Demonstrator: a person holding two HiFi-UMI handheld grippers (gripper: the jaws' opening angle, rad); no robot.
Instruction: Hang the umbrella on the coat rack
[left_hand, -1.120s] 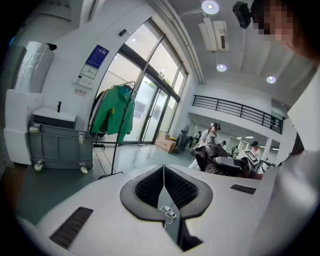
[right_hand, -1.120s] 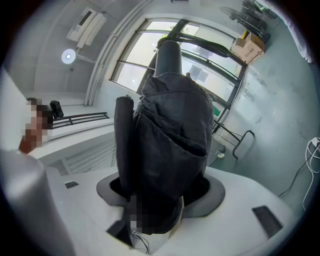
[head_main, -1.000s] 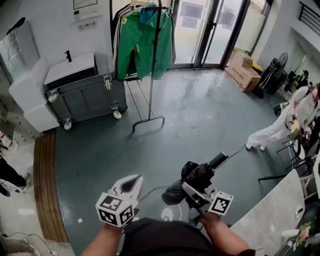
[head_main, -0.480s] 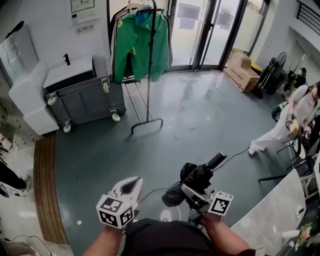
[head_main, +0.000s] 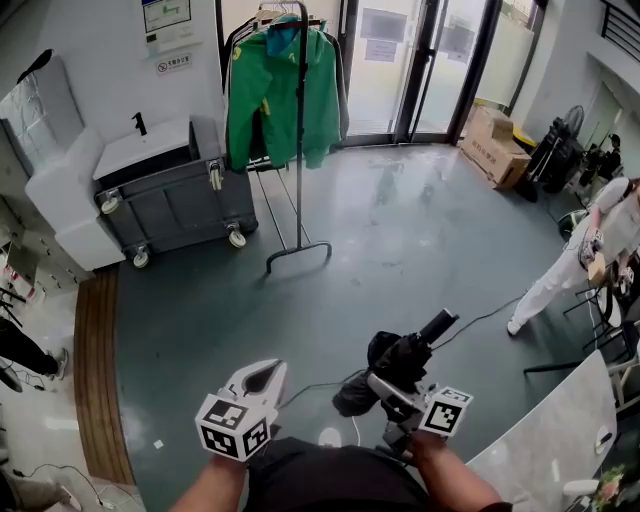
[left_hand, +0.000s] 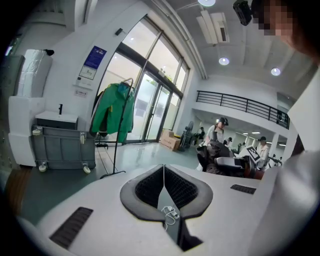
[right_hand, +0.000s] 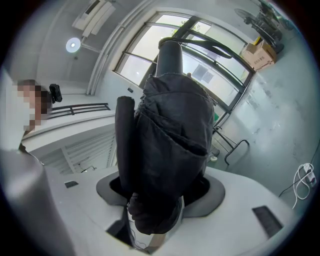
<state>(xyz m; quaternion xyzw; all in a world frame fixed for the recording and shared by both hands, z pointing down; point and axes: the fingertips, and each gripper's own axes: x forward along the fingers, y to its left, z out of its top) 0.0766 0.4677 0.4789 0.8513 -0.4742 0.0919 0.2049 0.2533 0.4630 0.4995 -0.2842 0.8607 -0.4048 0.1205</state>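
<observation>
Standing well ahead and leftward of both tongs, the coat rack (head_main: 300, 130) is nearer the left tongs (head_main: 262, 376), clenched on nothing, while the umbrella (head_main: 402, 358) is grasped by the right tongs (right_hand: 156, 201), its length slanted ahead and rightward.

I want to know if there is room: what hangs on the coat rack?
A green jacket hangs on the coat rack, with a dark garment partly showing behind it. The jacket covers the rest of the rail.

Seemingly black umbrella (head_main: 402, 356), green jacket (head_main: 265, 95)
</observation>
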